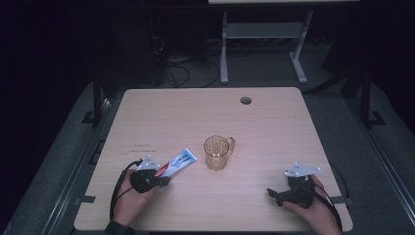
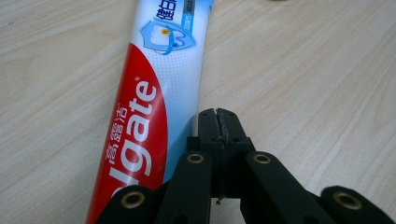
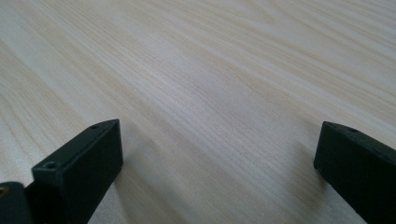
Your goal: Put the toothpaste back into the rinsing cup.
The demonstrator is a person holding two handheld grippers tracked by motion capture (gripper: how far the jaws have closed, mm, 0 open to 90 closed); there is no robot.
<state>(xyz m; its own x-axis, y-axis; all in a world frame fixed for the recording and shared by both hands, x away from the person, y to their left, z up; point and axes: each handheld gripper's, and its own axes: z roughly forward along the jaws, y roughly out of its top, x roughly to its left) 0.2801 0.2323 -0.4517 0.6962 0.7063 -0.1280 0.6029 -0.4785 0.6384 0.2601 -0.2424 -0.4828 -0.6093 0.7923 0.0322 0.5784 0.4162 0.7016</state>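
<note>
Dark room all around, and in the middle I see my light wooden worktop [image 1: 274, 127] with a small round hole [image 1: 245, 100] near its far edge. Behind it stand the grey legs of another desk [image 1: 264, 39] and some loose cables on the floor [image 1: 181, 73].

My left hand-held gripper [image 1: 164, 181] sits near the front left of the worktop, held in my left hand [image 1: 132, 196]. In the left gripper view its two black jaws are clenched tight together, with nothing between them. Just beside them, on their left, lies the red, white and blue toothpaste tube [image 2: 154, 93], flat on the wood. I cannot tell if the jaws touch it. From the high view the tube [image 1: 177, 163] points from my left hand-held gripper up toward the amber see-through glass mug with a handle [image 1: 218, 152], and its far end stops near the mug without touching it. The mug stands upright close to the middle of the worktop.

My right hand-held gripper [image 1: 273, 193] rests near the front right, well apart from the mug and the tube, with my right hand [image 1: 313, 205] on it. In the right gripper view its jaws are spread wide, released, with bare wood between them.
</note>
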